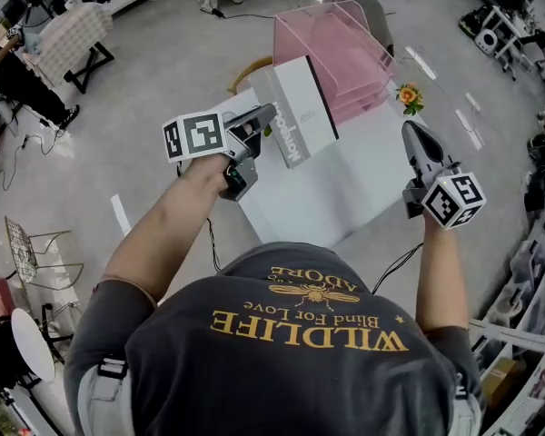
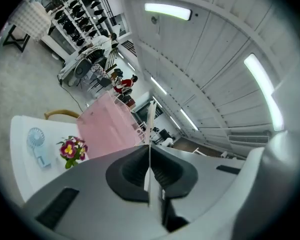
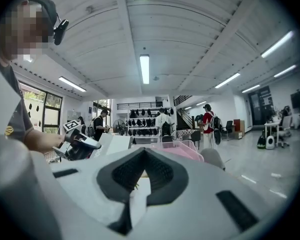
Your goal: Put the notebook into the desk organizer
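A white notebook [image 1: 298, 109] with a black spine hangs in the air, tilted, above the near left part of the white table [image 1: 354, 184]. My left gripper [image 1: 269, 114] is shut on its near edge; in the left gripper view the notebook [image 2: 150, 129] stands edge-on between the pads. Just beyond it stands the pink see-through desk organizer [image 1: 338, 45], which is also in the left gripper view [image 2: 109, 126]. My right gripper [image 1: 409, 129] is held over the table's right side, shut with nothing in it [image 3: 145, 152]. It looks towards the left gripper [image 3: 81, 145] and the organizer [image 3: 179, 147].
A small pot of flowers [image 1: 409, 95] stands right of the organizer. In the left gripper view a pale blue hand fan [image 2: 36, 140] lies on the table beside the flowers [image 2: 73, 149]. A wooden chair back [image 1: 251, 69] shows at the table's far left. People stand at the room's far end.
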Available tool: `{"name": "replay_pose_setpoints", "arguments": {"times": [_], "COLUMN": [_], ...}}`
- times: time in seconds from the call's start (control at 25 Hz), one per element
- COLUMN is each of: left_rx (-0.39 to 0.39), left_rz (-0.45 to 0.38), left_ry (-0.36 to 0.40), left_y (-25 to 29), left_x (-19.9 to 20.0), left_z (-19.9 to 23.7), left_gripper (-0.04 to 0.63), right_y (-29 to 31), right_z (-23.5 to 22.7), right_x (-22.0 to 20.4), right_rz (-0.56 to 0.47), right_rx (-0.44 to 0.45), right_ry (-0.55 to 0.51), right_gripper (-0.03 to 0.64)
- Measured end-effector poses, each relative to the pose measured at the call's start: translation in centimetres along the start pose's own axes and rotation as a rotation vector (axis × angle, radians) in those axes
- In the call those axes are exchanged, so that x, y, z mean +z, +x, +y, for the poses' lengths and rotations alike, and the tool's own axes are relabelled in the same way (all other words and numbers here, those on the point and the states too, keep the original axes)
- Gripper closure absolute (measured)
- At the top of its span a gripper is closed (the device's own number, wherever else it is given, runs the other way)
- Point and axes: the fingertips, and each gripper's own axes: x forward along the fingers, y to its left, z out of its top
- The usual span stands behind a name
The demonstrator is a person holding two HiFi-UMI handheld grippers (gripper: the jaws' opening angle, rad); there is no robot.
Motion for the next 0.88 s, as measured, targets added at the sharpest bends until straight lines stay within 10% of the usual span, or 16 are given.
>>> {"name": "replay_pose_setpoints", "arguments": {"times": [0.88], "left_rx": [0.182], "left_rz": [-0.034], "left_ry": [0.023], "left_y": [23.6], "left_x": [13.8], "left_z": [3.2], "left_gripper": [0.586], "right_y": [9.7], "right_z": [-14.1], "right_x": [4.5], "right_rz": [-0.017], "right_rx": [0.001], "right_ry": [-0.099], "right_gripper": [0.617]}}
